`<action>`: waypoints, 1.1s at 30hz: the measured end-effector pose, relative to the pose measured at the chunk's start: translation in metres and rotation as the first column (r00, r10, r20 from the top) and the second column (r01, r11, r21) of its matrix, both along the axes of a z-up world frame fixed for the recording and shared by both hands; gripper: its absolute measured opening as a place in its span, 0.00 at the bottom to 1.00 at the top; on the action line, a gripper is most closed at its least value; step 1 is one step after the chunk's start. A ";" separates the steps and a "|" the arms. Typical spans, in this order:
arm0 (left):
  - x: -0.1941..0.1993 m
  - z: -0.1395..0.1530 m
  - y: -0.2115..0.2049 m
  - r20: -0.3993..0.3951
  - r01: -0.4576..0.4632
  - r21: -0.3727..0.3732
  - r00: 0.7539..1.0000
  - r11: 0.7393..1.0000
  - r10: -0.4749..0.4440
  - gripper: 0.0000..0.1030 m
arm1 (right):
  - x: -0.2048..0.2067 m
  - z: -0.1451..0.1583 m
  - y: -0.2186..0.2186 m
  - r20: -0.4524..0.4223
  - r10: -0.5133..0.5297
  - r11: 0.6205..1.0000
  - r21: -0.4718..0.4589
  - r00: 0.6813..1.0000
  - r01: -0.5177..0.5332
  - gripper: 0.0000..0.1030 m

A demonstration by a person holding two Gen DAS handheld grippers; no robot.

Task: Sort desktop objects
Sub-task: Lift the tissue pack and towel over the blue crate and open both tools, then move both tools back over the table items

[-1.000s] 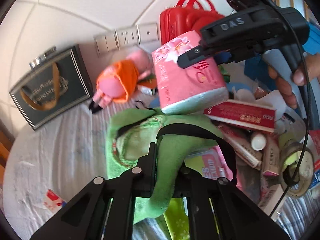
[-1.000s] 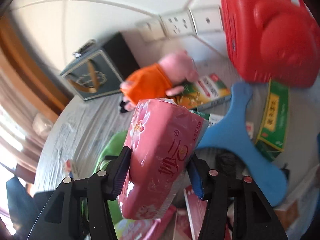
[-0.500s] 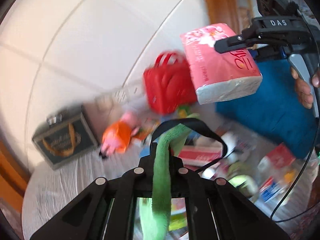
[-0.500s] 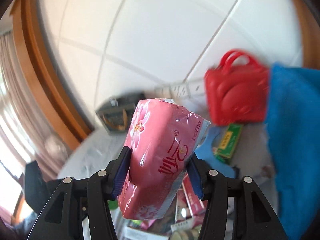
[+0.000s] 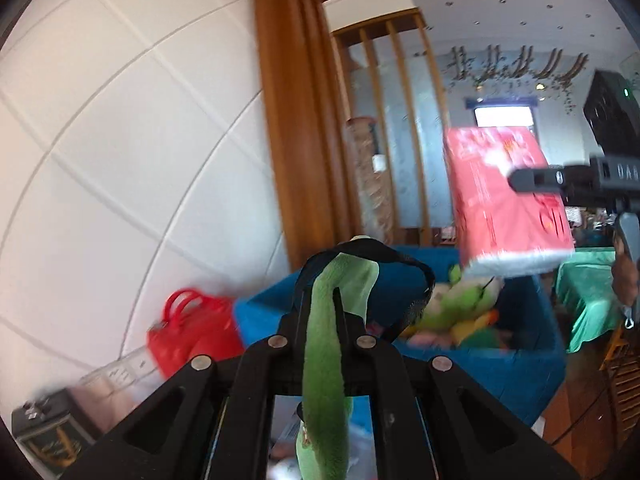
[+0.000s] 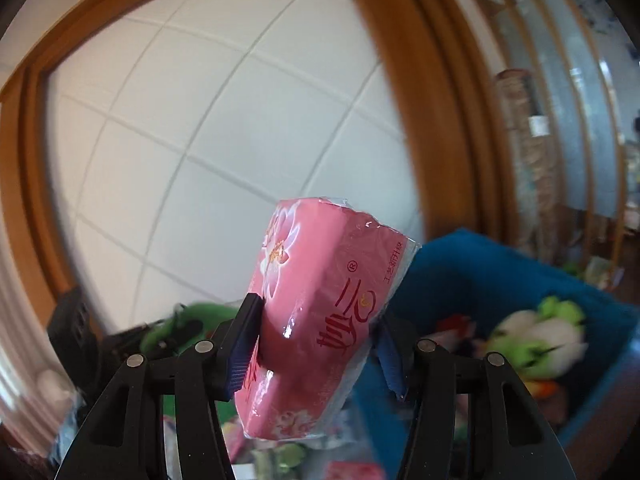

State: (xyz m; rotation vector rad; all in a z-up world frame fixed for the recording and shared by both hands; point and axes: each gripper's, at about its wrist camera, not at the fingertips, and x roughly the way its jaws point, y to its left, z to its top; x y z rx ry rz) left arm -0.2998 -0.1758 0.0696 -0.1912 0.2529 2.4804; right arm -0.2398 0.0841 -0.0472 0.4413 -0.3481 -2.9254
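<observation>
My left gripper is shut on a green cloth bag with a black strap; the bag hangs down between the fingers, high above the table. My right gripper is shut on a pink tissue pack, its blue pads pressing both sides. In the left wrist view that tissue pack hangs at the upper right, over a blue fabric bin. The same blue bin lies just right of the pack in the right wrist view, with plush toys inside.
A red handbag stands against the white tiled wall, with wall sockets and a dark gift box to its left. A wooden door frame rises behind. A hand holds the right gripper. Blurred clutter lies below on the table.
Both grippers have risen well above the table and swung right toward the blue bin, carrying the green bag and the tissue pack. The table clutter has dropped out of view.
</observation>
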 end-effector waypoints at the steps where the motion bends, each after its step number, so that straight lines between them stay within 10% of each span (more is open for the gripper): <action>1: -0.003 0.008 0.015 -0.007 0.016 0.011 1.000 1.000 -0.016 0.05 | 0.004 0.003 0.019 0.006 -0.028 1.000 0.000 1.000 0.028 0.52; 9: -0.052 0.053 0.137 0.001 0.064 0.060 0.998 0.996 -0.064 0.05 | -0.012 0.004 0.136 0.069 -0.095 0.991 -0.088 0.993 0.101 0.53; 16: -0.101 0.056 0.208 0.079 -0.061 -0.015 0.995 0.998 0.062 0.13 | -0.066 -0.008 0.198 0.144 -0.116 0.982 -0.133 0.983 0.136 0.83; 22: -0.091 0.054 0.202 0.032 -0.184 0.053 0.983 0.981 0.183 0.70 | -0.061 -0.012 0.202 0.125 -0.040 0.986 -0.158 0.991 0.060 0.89; 33: -0.052 0.029 0.149 0.015 -0.280 0.032 0.960 0.959 0.280 0.70 | -0.049 -0.023 0.177 0.139 0.106 0.974 -0.214 0.985 -0.075 0.94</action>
